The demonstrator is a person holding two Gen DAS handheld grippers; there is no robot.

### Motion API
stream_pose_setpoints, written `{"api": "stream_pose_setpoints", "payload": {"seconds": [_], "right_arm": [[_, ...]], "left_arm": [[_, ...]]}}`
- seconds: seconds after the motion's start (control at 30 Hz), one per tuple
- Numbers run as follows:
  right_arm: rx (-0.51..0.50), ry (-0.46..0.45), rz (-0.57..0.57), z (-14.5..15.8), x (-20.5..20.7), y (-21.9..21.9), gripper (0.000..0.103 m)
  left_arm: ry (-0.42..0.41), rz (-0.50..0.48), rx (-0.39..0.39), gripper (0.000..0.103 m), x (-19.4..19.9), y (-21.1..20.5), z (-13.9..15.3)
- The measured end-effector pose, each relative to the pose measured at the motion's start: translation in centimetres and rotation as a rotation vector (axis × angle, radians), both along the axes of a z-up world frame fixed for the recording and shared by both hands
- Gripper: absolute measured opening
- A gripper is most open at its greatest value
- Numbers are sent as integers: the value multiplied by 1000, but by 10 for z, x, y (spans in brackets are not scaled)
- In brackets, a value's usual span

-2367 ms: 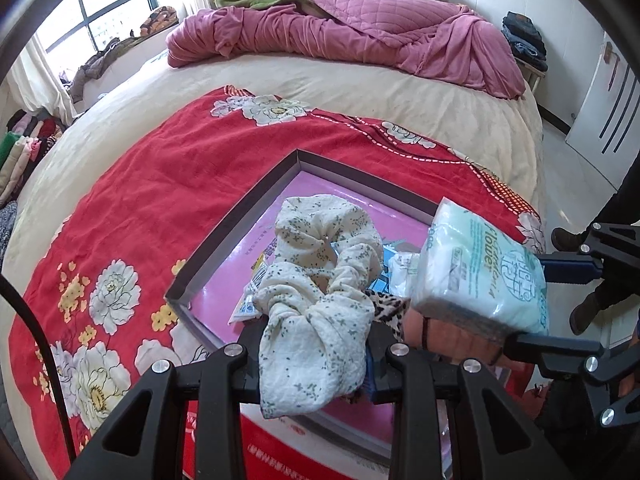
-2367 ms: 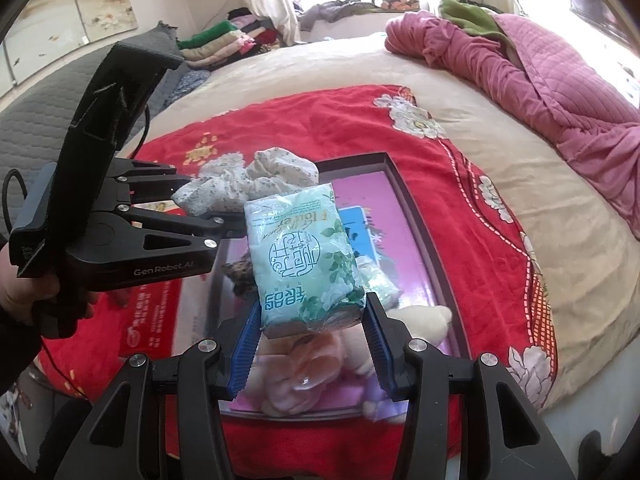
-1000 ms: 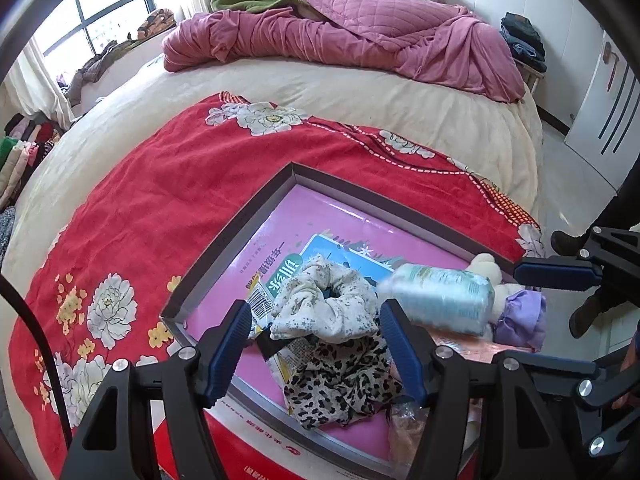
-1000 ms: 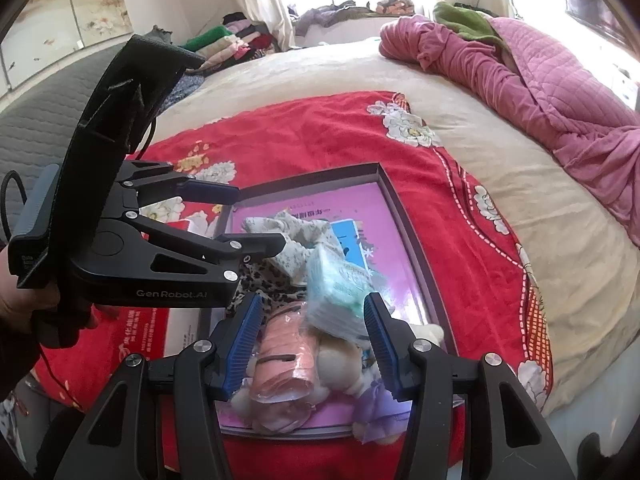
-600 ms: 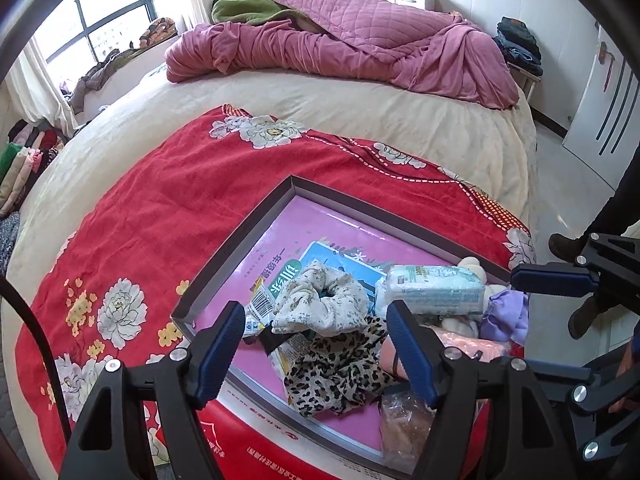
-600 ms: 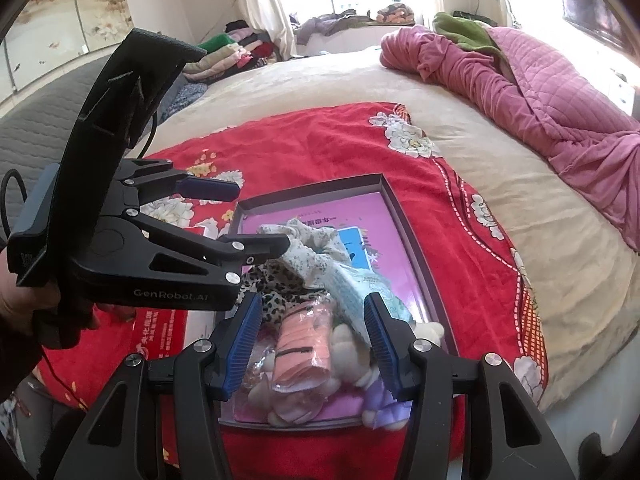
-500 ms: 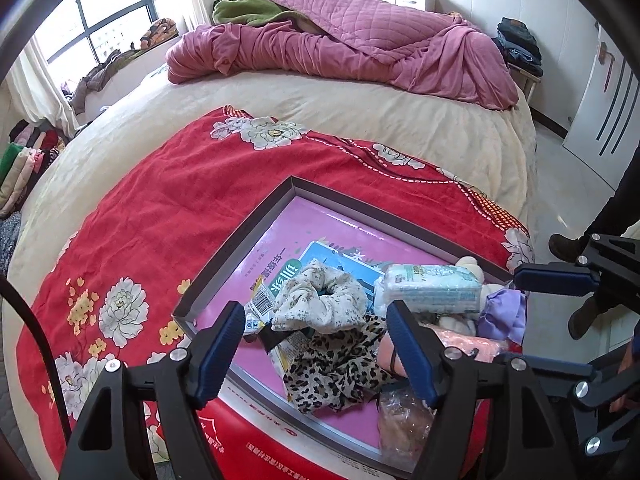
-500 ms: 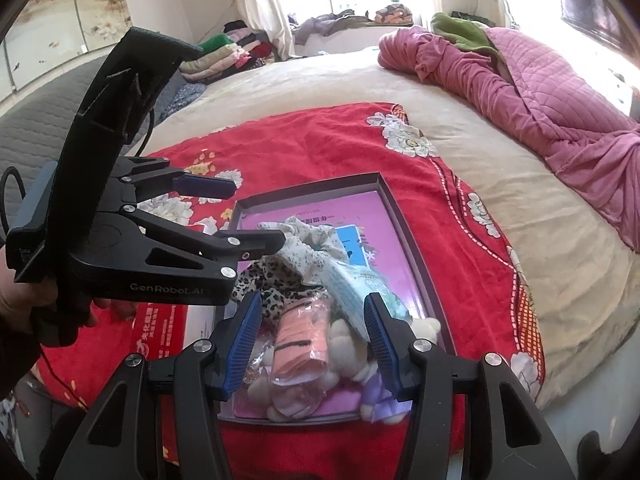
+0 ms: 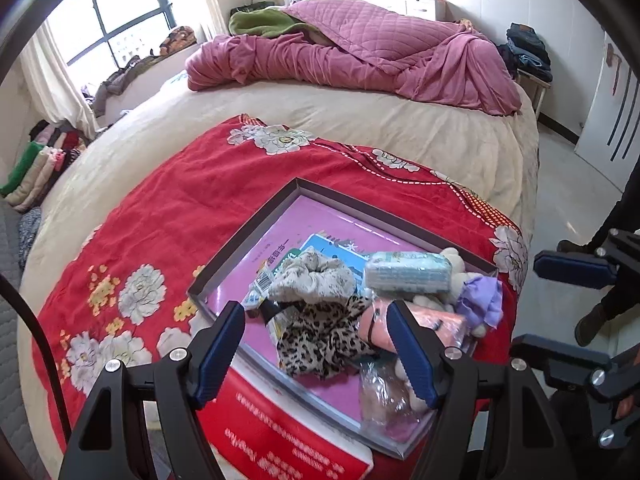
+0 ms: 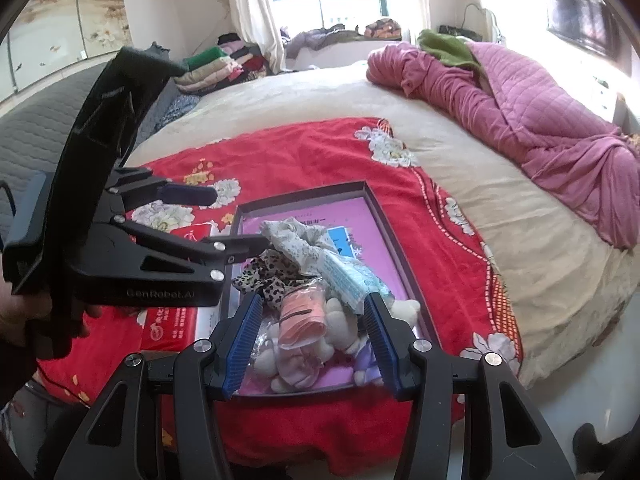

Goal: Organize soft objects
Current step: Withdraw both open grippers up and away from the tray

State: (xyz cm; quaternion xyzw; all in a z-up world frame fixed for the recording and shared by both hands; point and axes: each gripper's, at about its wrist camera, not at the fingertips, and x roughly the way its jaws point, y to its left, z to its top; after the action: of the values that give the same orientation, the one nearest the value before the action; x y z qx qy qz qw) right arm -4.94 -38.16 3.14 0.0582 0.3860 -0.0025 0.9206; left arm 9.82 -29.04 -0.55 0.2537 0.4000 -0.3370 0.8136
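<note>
A grey-rimmed tray point(image 9: 256, 227) with a pink floor lies on the red blanket. In it are a white floral scrunchie point(image 9: 316, 276), a leopard scrunchie point(image 9: 320, 340), a green-white tissue pack point(image 9: 408, 278), a pink roll point(image 9: 420, 322) and plush toys point(image 10: 304, 360). My left gripper point(image 9: 316, 352) is open and empty above the tray's near edge. My right gripper point(image 10: 312, 340) is open and empty over the plush toys. The tissue pack point(image 10: 348, 276) and the scrunchie point(image 10: 296, 236) also show in the right wrist view.
The tray sits on a red printed box point(image 9: 280, 440) on a red flowered blanket point(image 9: 160, 216) over a cream bed. A pink quilt point(image 9: 360, 48) is heaped at the far side. Folded clothes point(image 10: 216, 64) are stacked by the window. The bed edge and floor point(image 9: 576, 200) are to the right.
The left gripper let go of the white scrunchie and the right let go of the tissue pack; both now lie in the tray. Both grippers opened and pulled back.
</note>
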Motion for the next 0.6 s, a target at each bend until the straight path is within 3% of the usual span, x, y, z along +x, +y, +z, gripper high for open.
{"api": "stream_pose_setpoints", "payload": {"seconds": [0.3,0.6], "right_arm": [[-14,-11,-9,9,-31,15,55],[-33,-26,-10,15,-49,28,55]], "left_arm": [[-40,34,-19,73,-28,17,23],[-65,80,-13,73,-43,36,27]]}}
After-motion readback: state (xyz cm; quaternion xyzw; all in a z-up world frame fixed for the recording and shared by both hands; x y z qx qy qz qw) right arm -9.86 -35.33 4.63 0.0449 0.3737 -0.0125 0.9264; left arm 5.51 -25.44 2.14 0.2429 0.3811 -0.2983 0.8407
